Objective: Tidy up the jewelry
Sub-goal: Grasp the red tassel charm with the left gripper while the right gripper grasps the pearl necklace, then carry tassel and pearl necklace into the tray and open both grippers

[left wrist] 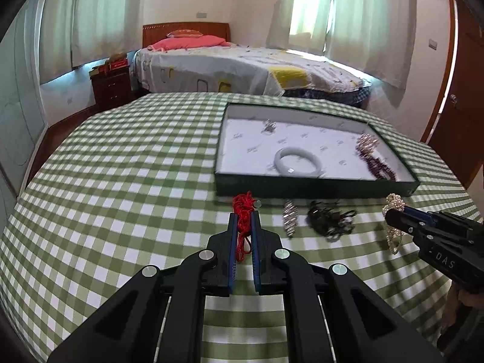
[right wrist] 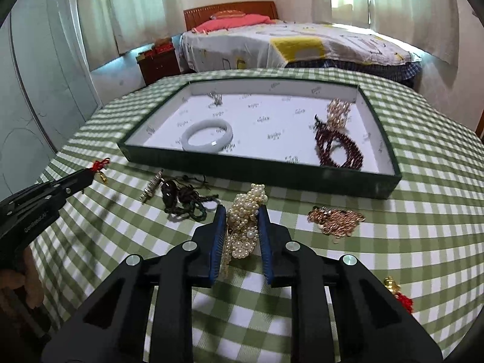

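On the green checked tablecloth (right wrist: 423,163), in front of the open tray (right wrist: 390,163), the sorting is judged to be partly done. Inside the tray, from left to right, a small silvery piece (right wrist: 215,98), a pale bangle (right wrist: 207,136), a dark red bead string (right wrist: 338,148) and a gold cluster (right wrist: 337,112) are already laid (four pieces, well apart from one another).

Outside the tray more is left. At the left a red cord (left wrist: 243,217) is gripped by the left gripper (left wrist: 244,216), whose jaws are clenched on it, and it is held just in front of the tray's near wall. Next to it a silver clip (left wrist: 289,217) and a dark tangled cord (left wrist: 328,219) lie untouched on the cloth. Further right a pearl bracelet (right wrist: 246,220) is clasped between the jaws of the right gripper (right wrist: 242,211), the pads pressed on it; whether it is lifted clear of the cloth cannot be told. A rose-gold chain (right wrist: 335,219) lies beyond it, and a gold charm with a red tassel (right wrist: 396,290) is seen at the right edge.

Of writing, "DAS" is read on the right gripper's body in the left wrist view, and "GenRobot.AI" (blurred) on the left gripper's body in the right wrist view. The tray's lining carries a small repeated print, too fine to be read.
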`<act>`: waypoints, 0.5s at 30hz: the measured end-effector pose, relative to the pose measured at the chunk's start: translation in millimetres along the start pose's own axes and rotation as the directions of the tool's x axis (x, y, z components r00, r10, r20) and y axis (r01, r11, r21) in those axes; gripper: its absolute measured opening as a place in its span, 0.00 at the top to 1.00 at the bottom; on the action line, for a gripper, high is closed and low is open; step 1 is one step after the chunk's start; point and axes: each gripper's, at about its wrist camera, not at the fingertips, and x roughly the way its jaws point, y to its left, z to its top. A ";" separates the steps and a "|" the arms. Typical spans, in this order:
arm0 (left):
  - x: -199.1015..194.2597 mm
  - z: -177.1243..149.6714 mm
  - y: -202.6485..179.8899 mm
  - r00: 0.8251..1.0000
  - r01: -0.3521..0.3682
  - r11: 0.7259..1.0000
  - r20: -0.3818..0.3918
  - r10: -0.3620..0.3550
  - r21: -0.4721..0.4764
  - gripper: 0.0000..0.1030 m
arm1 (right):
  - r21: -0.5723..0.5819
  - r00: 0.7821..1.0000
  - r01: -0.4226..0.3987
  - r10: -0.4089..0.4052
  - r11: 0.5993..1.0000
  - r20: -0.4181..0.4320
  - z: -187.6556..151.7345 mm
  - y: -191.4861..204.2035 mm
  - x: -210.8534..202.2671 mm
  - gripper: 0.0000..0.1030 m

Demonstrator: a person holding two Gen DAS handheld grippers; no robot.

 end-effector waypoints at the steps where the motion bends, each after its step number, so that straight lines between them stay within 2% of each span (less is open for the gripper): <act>1: -2.0 1.9 -2.4 1.000 0.006 1.000 0.007 -0.006 0.002 0.91 | 0.000 1.000 -0.002 0.002 1.000 0.011 2.4 -0.4 -4.4 0.79; 9: -16.8 38.5 -27.9 0.992 0.088 0.996 0.092 -0.091 0.028 0.91 | -0.006 0.994 0.003 -0.002 1.000 0.113 33.1 -6.5 -30.4 0.79; 15: 1.5 71.7 -44.2 0.981 0.137 0.989 0.131 -0.142 0.053 0.91 | -0.024 0.985 0.007 -0.002 1.000 0.174 69.3 -12.2 -25.0 0.79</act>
